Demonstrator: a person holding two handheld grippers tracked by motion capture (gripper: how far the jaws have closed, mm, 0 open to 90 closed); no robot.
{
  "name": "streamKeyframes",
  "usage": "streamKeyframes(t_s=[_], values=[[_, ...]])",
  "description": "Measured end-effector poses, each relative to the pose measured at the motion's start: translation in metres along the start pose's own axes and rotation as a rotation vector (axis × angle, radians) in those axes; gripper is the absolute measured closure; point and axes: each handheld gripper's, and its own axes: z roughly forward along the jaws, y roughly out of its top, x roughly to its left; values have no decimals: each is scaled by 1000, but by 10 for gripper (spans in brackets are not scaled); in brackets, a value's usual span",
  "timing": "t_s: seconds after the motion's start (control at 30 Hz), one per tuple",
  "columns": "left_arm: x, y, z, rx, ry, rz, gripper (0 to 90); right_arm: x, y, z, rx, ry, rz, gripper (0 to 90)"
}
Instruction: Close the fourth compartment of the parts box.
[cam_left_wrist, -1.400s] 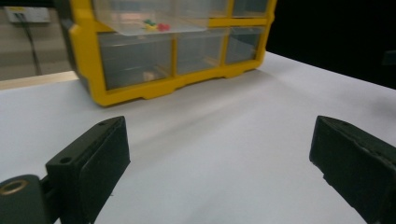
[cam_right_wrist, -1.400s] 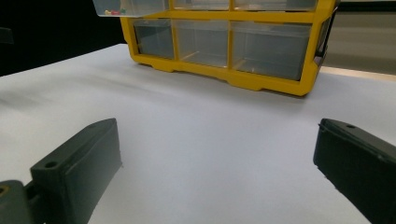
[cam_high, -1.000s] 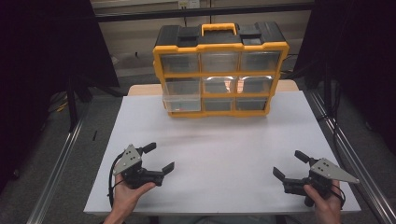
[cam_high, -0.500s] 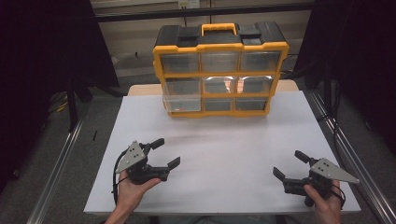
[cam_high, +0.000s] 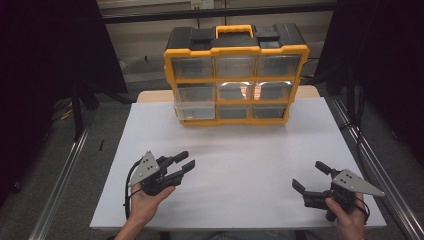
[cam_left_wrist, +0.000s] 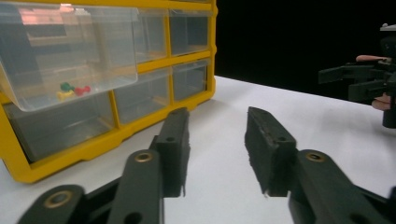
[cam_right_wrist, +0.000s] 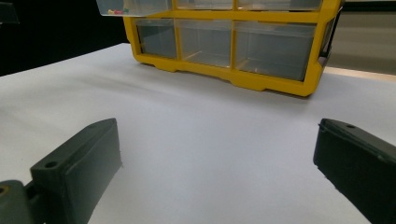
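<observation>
Surface: white table top (cam_high: 250, 165), dark surroundings, metal rails to either side.
Organiser: yellow-framed drawer cabinet (cam_high: 235, 75) upright at far edge of table, black lid, yellow handle, 3 rows of 3 clear drawers.
Target drawer: middle row, leftmost, clear drawer (cam_high: 194, 102) pulled part-way out of frame; in left gripper view same drawer (cam_left_wrist: 70, 51) holding small coloured pins (cam_left_wrist: 72, 89), green, yellow and red.
Left gripper: left gripper (cam_high: 186, 162) near front-left of table, pointed toward cabinet, well apart from it; jaws have just been closing, now narrowly apart, nothing between them.
Right gripper: right gripper (cam_high: 310, 176) at front-right, low over table, jaws spread wide, nothing between them, well apart from cabinet.
Step in hand (judged): approach to protruding drawer with left gripper, either to push shut or to draw out further.
Method, push: keep jaws near together, meet drawer front square and centred, press straight along drawer's travel.
Method, pull: re-open jaws first, take front lip from above and below, draw level.
Support: right gripper free to brace cabinet side or top against sliding.
Risk: off-centre contact likely to skew drawer in frame; pins likely to shift if jolted.
</observation>
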Motion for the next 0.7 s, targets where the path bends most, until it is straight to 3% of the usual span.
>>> streamKeyframes(t_s=[0.33, 0.37, 0.53, 0.7], values=[[6, 5, 10, -3, 0, 2, 878, 0, 0, 0, -2, 4, 0, 5], [6, 5, 12, -15, -8, -18, 892, 0, 0, 0, -2, 3, -3, 5], [11, 7, 19, 3, -4, -3, 900, 0, 0, 0, -1, 2, 0, 5], [17, 7, 28, 12, -8, -23, 900, 0, 0, 0, 0, 3, -2, 5]])
